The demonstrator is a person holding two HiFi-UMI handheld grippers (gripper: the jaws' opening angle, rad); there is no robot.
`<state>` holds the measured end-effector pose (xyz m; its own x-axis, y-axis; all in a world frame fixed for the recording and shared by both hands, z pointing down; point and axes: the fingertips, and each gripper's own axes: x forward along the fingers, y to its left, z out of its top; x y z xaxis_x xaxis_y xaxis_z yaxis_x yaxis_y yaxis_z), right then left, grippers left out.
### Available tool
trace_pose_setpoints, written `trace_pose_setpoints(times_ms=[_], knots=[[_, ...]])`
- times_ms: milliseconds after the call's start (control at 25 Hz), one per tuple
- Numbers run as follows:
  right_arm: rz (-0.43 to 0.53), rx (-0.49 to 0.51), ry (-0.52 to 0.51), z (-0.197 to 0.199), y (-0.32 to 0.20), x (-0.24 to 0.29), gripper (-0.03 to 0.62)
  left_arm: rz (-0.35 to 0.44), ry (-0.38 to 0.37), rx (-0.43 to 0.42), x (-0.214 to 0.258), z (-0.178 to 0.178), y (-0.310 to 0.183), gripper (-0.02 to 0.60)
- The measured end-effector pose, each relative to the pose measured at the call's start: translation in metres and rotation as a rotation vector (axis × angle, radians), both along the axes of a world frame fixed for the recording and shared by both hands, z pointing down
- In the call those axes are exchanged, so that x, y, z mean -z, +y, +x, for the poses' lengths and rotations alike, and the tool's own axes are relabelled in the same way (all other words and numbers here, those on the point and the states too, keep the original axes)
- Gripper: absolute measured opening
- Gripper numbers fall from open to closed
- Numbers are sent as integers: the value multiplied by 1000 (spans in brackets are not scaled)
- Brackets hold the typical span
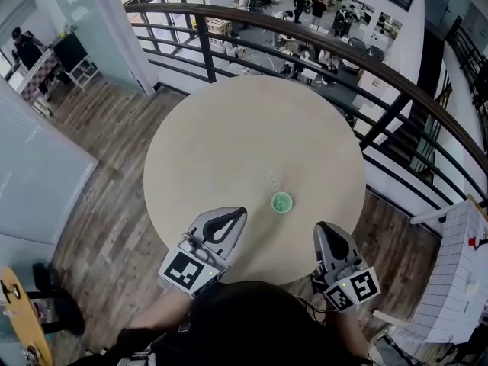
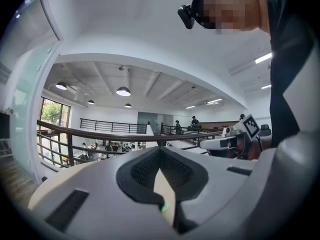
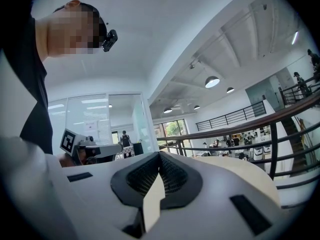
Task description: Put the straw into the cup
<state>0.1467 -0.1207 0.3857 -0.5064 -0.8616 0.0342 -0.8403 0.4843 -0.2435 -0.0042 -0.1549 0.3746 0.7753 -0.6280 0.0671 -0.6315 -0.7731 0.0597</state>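
Closest in, the left gripper (image 1: 241,213) and right gripper (image 1: 321,227) are held level over the near edge of a round beige table (image 1: 229,143). Both have their jaws pressed together with nothing between them. A small green cup (image 1: 281,202) stands between and just beyond their tips. A thin, faint straw (image 1: 272,180) lies flat just behind it. A dark railing (image 1: 396,109) curves past the table's far side.

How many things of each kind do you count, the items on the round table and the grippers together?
Green cup: 1
Straw: 1
Grippers, the left gripper and the right gripper: 2
Total: 4
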Motion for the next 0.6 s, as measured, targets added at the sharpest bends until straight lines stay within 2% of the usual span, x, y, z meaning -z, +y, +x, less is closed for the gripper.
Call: trace_pose_setpoints(times_ms=[600], knots=[[-38,36,-5,-7,-20,-14,21,-8,-4,34,-6,-5,-8,7]])
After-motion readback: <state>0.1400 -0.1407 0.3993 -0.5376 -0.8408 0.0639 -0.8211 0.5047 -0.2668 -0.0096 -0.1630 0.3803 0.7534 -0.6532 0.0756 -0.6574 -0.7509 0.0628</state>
